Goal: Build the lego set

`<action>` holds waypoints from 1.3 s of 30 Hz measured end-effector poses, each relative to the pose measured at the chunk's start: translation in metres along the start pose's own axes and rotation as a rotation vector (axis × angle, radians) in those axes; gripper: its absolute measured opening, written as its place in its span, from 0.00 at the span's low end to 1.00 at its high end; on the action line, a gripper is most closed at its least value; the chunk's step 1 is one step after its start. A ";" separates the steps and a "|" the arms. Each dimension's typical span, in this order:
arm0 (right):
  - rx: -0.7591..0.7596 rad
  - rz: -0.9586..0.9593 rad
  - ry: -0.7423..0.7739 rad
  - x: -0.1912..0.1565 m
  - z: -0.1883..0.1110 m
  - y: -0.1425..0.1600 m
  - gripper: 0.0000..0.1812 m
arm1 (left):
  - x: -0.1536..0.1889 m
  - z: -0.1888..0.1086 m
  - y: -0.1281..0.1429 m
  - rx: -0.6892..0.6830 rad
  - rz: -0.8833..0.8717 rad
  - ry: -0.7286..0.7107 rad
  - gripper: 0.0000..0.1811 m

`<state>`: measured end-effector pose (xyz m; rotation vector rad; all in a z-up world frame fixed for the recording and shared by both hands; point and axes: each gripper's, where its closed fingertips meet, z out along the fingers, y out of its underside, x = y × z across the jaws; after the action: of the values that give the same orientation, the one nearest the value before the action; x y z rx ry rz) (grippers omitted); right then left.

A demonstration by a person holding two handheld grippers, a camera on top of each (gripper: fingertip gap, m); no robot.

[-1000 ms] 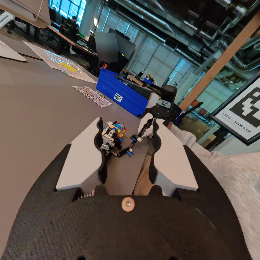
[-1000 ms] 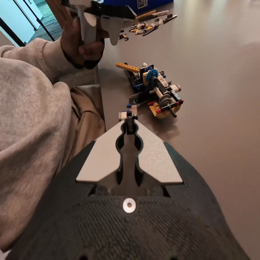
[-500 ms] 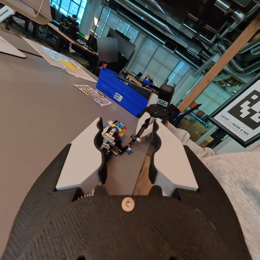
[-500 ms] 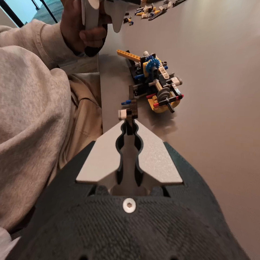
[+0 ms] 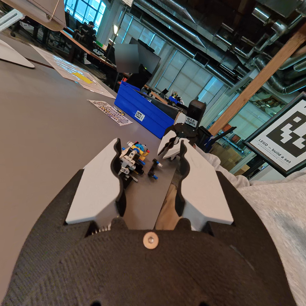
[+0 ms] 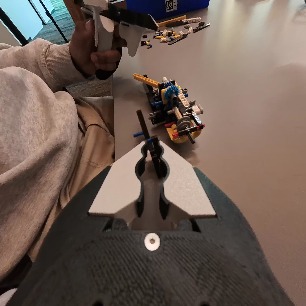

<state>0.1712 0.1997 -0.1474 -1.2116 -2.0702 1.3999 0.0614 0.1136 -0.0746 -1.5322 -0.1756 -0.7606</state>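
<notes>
Clerk: Beam (image 6: 143, 125), black, blue pins; location?

Checker: Table (image 6: 231, 82), near its edge, just beside the model (image 6: 173, 109). It shows through the narrow gap of the right gripper (image 6: 151, 142), and the left wrist view has it lying apart from those tips. Fingers slightly parted, apparently gripping nothing.

Clerk: Left gripper (image 5: 149, 142)?

Checker: Fingers wide apart, empty, raised off the table and aimed at the model.

Clerk: Hazards?

Checker: Beam sits close to the edge, so a nudge from either gripper could likely send it onto the person's lap. A re-grip on a blue pin rather than the beam's flat sides may push the pin out or twist the piece. Contact with the model could shift it, since nothing holds it.

Clerk: Change against half a second ago?

Checker: Beam was clamped by its end in the right tips, off the table; now it is set down. Left gripper unchanged, open.
</notes>
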 end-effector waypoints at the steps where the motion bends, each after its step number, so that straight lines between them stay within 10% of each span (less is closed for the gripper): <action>1: -0.002 -0.001 0.003 0.000 0.000 0.000 0.05 | 0.000 0.001 0.000 -0.003 0.002 -0.001 0.39; 39: -0.227 0.016 0.163 0.010 0.008 0.038 0.17 | 0.003 0.020 0.008 -0.055 0.014 0.041 0.39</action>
<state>0.1773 0.2087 -0.1862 -1.3843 -2.1512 1.0547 0.0749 0.1297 -0.0781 -1.5672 -0.1138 -0.7909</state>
